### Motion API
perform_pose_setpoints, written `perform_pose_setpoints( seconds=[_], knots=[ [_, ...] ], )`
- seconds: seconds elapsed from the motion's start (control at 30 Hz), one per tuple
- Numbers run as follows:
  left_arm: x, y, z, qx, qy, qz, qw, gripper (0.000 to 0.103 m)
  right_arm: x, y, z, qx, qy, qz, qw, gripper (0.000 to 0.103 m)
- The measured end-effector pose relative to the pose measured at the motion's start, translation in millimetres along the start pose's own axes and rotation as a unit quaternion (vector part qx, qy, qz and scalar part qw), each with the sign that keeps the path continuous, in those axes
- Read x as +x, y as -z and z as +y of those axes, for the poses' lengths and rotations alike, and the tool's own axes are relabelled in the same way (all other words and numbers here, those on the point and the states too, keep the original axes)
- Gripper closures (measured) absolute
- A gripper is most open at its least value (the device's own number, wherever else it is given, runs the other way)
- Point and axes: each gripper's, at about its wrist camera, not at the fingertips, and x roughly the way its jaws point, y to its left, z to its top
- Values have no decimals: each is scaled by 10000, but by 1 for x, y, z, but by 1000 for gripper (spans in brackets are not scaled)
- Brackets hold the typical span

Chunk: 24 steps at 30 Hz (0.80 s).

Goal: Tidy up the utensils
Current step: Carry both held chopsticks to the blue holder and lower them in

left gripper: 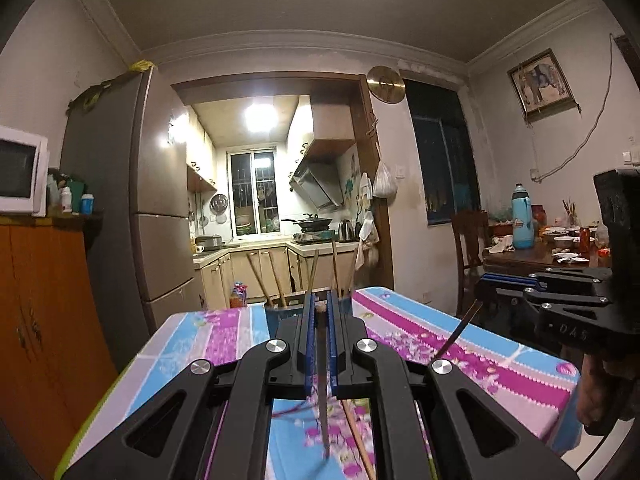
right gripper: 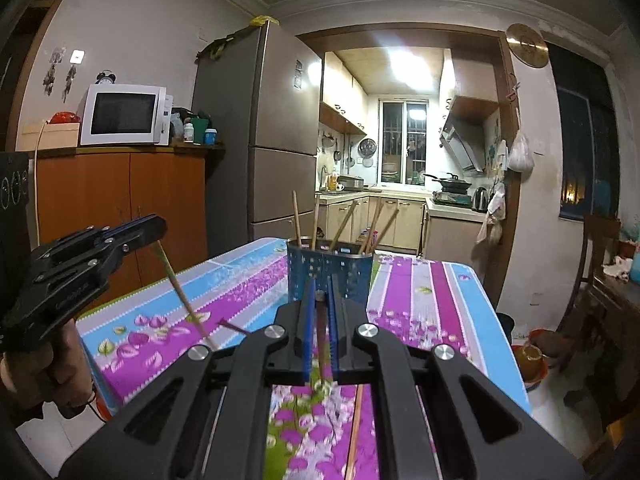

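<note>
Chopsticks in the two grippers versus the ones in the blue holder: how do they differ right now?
The chopstick in the left gripper hangs tip down over the table, clear of the blue holder; the chopsticks in the holder stand tips up, leaning at odd angles. The right gripper holds a chopstick too. Each held one is single and clamped; the holder's are several and loose. All look like slim wooden sticks.

I count two claws of mine, the left gripper (right gripper: 154,229) and the right gripper (right gripper: 320,294), one chopstick (right gripper: 182,292) in each, five chopsticks (right gripper: 297,216) standing in one blue holder (right gripper: 330,276), and one chopstick on the table (right gripper: 354,432)
</note>
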Motion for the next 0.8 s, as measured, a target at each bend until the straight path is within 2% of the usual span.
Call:
perform_pose_setpoints(
  seconds=[0.13,0.37,0.8],
  knots=[
    [21,-13,6,-104,151,177,9997,96,16,-19,-10,117,-151,240,9995,98],
    [40,-14,21,-261,272,398,9985,96,30,-35,-23,296,-228,500,9980,98],
    [47,-29,28,-266,466,245,9983,96,37,-66,-23,288,-494,896,9943,98]
  ],
)
